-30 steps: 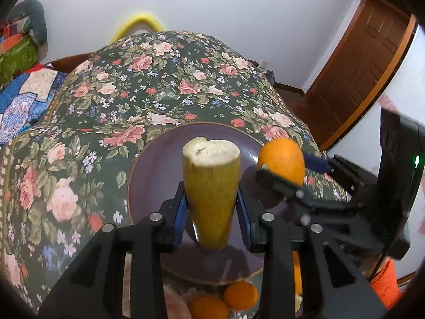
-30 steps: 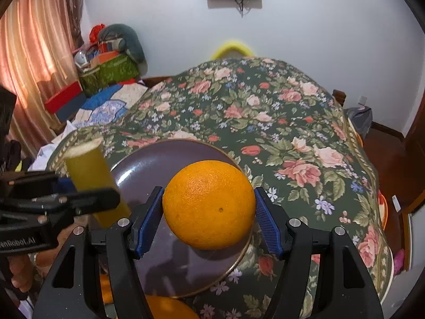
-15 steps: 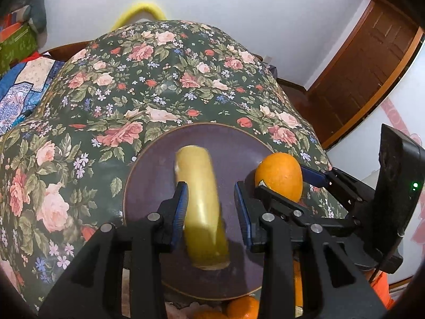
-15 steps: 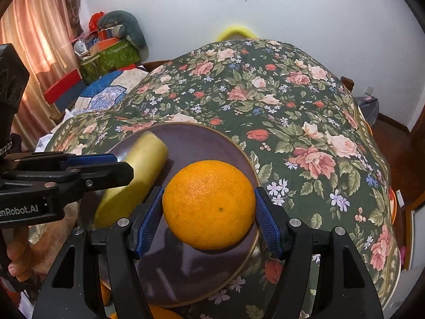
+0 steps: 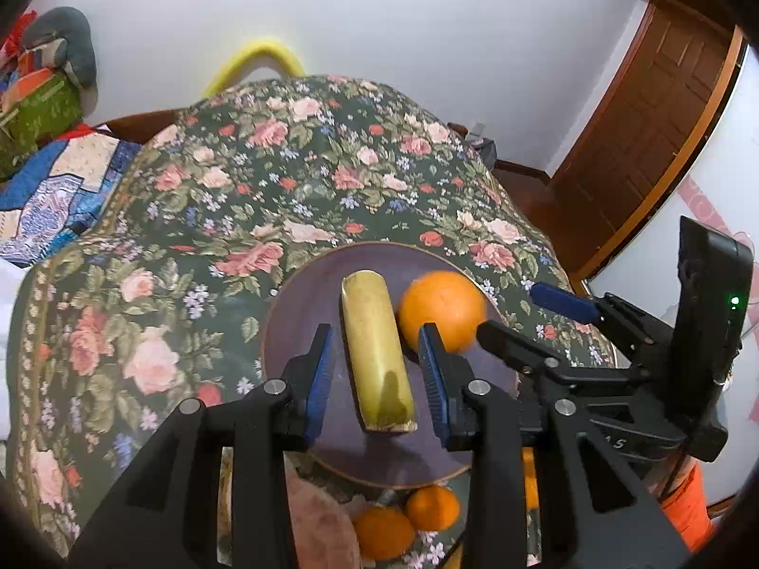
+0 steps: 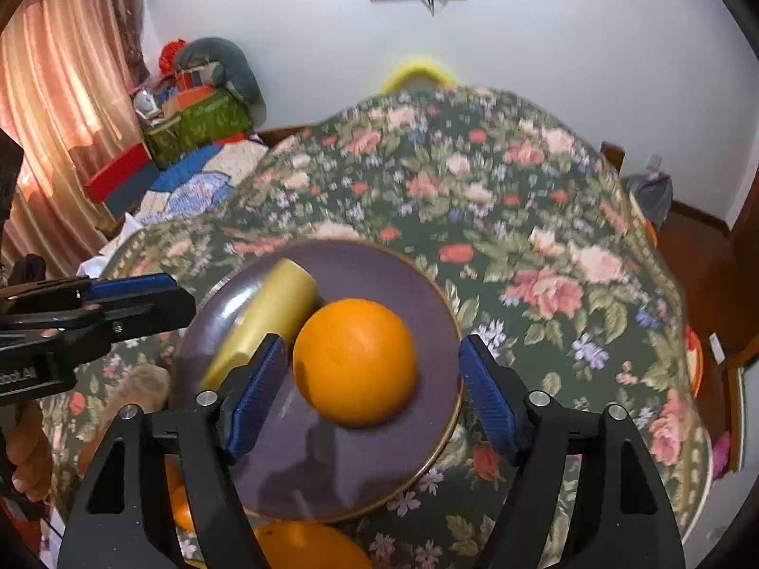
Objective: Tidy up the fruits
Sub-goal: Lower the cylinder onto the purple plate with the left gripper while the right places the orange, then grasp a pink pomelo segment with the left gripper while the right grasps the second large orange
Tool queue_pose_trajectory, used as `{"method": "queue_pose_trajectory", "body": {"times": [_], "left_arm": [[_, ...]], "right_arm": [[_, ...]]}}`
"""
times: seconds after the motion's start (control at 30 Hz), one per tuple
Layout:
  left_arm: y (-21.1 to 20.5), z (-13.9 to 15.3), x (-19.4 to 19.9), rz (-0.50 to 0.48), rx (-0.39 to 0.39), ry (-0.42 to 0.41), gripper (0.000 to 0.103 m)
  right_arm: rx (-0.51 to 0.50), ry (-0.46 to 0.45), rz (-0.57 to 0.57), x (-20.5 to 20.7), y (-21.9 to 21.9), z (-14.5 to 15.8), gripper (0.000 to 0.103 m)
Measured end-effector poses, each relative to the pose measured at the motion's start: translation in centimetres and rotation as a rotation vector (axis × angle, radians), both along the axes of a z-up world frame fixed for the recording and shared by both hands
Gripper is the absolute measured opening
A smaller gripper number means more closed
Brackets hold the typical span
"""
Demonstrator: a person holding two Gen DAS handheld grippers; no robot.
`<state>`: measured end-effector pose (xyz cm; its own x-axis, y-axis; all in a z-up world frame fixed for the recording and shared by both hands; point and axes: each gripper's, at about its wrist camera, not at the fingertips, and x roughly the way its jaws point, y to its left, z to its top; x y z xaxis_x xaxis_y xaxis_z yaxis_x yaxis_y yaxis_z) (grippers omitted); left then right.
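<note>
A purple plate (image 5: 303,294) with a gold rim lies on the floral tablecloth; it also shows in the right wrist view (image 6: 379,265). A yellow banana piece (image 5: 377,355) lies flat on it, and next to it an orange (image 5: 441,308). My left gripper (image 5: 377,374) is open, its jaws either side of the banana piece without touching. My right gripper (image 6: 374,379) is open around the orange (image 6: 355,361), which rests on the plate beside the banana piece (image 6: 270,313).
Two small oranges (image 5: 408,521) lie near the plate's front edge; another orange (image 6: 308,545) shows below the plate in the right wrist view. The floral table (image 5: 284,180) stretches far behind. A wooden door (image 5: 640,142) is at the right, clutter (image 6: 199,104) at the left.
The left gripper opened and the banana piece went from upright in the jaws to lying flat on the plate. The right gripper opened and let the orange onto the plate.
</note>
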<state>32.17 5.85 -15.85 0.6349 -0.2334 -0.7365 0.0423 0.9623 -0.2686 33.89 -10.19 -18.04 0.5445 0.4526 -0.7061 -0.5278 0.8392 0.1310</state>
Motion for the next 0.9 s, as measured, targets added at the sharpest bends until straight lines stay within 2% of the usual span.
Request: {"method": "queue_pose_trajectory", "body": {"times": [0.2,0.47,0.7,0.9], "left_arm": [[0.4,2.4,-2.5,0.012,0.017,-0.044,0.035],[0.6,4.4,-6.2,0.014,0.046,-0.083,0.035],[1.0,4.1,-9.1,0.024,0.066,-0.072,0.035],[1.4,2.3,-10.8,0.021,0.083,-0.021,0.036]], "right_arm": [[0.006,-0.065,-0.006,-2.2,-0.3,2.5,0.073],[0.023,-0.117,-0.007,-5.5,-0.8,4.4,0.073],[0.023,-0.132,-0.014,-8.0,-1.2,4.6,0.073],[0.035,-0.106,-0.018,-9.5,-1.9,3.9,0.073]]}}
